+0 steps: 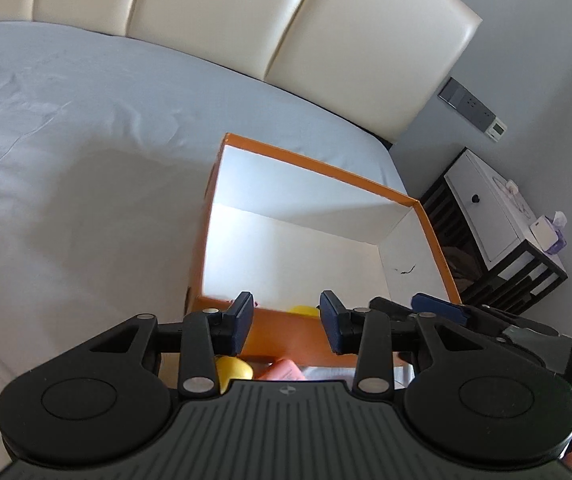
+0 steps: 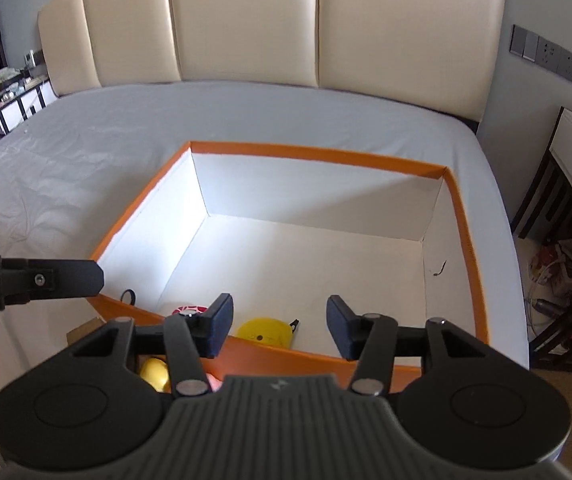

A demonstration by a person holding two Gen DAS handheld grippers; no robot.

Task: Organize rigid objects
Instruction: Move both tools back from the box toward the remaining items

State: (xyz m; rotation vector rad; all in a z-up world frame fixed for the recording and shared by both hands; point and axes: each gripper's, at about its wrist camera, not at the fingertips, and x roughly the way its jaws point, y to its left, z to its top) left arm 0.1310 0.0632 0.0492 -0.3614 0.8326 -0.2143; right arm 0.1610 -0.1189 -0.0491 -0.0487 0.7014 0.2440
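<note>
An orange box (image 1: 317,162) with a white inside sits on the bed, and both grippers hover over its near wall. My left gripper (image 1: 286,314) is open with nothing between its pads. My right gripper (image 2: 280,322) is open too, its pads bare. In the box (image 2: 325,155), against the near wall, lie a yellow round thing (image 2: 264,330), a red-and-white patterned thing (image 2: 190,309) and a small black ring (image 2: 128,296). Outside the near wall, a yellow object (image 2: 154,374) and a pink one (image 1: 282,370) lie on the sheet, mostly hidden.
The grey sheet (image 2: 86,152) stretches left of and behind the box. A cream padded headboard (image 2: 246,20) stands at the back. A white nightstand (image 1: 485,208) on a black frame is to the right, past the bed's edge, with clutter under it.
</note>
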